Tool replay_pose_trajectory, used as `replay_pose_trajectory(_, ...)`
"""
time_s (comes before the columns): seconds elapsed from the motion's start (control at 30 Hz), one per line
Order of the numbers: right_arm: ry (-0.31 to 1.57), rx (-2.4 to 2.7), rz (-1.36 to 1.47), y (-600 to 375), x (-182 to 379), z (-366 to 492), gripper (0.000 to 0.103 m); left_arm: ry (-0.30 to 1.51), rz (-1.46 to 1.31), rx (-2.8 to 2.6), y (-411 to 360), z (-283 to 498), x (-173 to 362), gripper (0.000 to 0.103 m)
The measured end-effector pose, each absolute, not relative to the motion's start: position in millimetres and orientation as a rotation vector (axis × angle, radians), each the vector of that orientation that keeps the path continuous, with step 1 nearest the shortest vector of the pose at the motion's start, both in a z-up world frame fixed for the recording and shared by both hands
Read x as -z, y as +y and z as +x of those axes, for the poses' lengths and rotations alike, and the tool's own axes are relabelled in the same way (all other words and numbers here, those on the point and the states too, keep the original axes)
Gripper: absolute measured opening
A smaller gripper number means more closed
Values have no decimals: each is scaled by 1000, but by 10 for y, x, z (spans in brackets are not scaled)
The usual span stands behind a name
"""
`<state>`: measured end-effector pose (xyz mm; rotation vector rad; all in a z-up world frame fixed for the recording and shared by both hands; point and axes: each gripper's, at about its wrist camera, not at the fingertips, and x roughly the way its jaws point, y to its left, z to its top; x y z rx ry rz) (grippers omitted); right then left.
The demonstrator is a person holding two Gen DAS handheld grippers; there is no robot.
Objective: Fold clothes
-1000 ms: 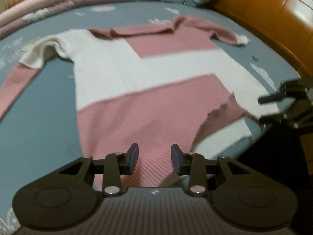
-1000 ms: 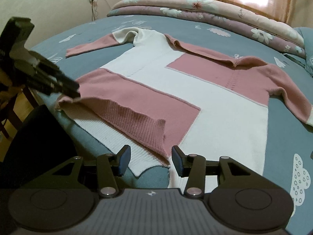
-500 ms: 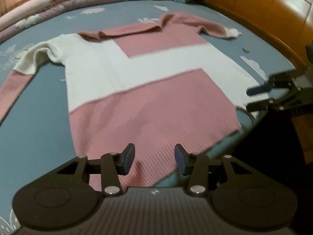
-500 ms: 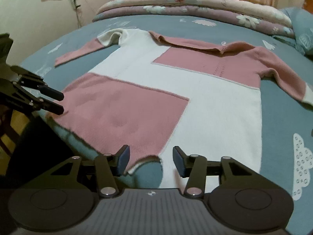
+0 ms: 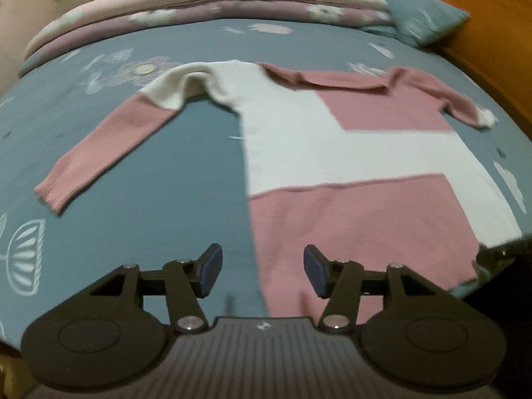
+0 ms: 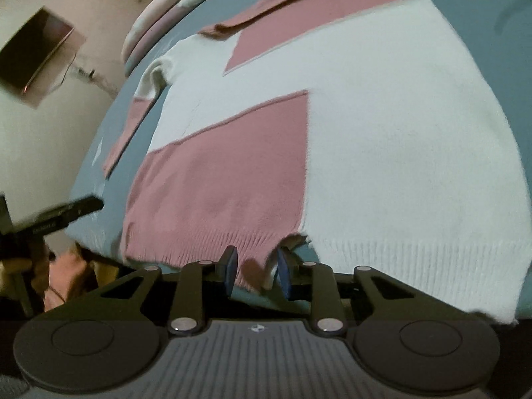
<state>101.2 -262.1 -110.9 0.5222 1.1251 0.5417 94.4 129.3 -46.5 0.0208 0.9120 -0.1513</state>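
Observation:
A pink and white block-pattern sweater lies flat, front up, on the blue bedspread, its left sleeve stretched out to the side. My left gripper hovers over the hem's left corner with its jaws opening and no cloth pinched between the pads. In the right wrist view the sweater fills the frame. My right gripper is at the hem where pink meets white. Its jaws are closing with a small pucker of hem between them. One finger of the left gripper shows at the left.
Folded floral quilts are stacked along the far side of the bed, with a blue pillow beside a wooden headboard. A dark framed panel hangs on the wall. The bed's near edge runs just under both grippers.
The turned-up hem corner now lies flat. My left gripper swung left and its jaws widened. My right gripper rolled, dropped to the hem, and its jaws narrowed around the cloth.

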Motion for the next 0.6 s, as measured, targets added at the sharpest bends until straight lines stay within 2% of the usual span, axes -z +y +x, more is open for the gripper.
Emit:
replay_pose_trajectory(0.17, 1102, -536, 646, -2691, 1188, 1052, 31, 915, -10, 132, 1375, 943, 488, 55)
replay_pose_trajectory(0.2, 1101, -536, 651, -2690, 1200, 1049, 28, 919, -11, 140, 1368, 944, 502, 55)
replay_pose_trajectory(0.23, 1100, -535, 653, -2688, 1210, 1046, 16, 923, -11, 148, 1359, 945, 516, 56)
replay_pose_trajectory(0.3, 1098, -519, 625, -2671, 1201, 1029, 3, 931, -8, 156, 1331, 953, 546, 56)
replay_pose_trajectory(0.6, 1095, -480, 468, -2659, 1013, 934, 3, 948, 36, 208, 1200, 940, 596, 59)
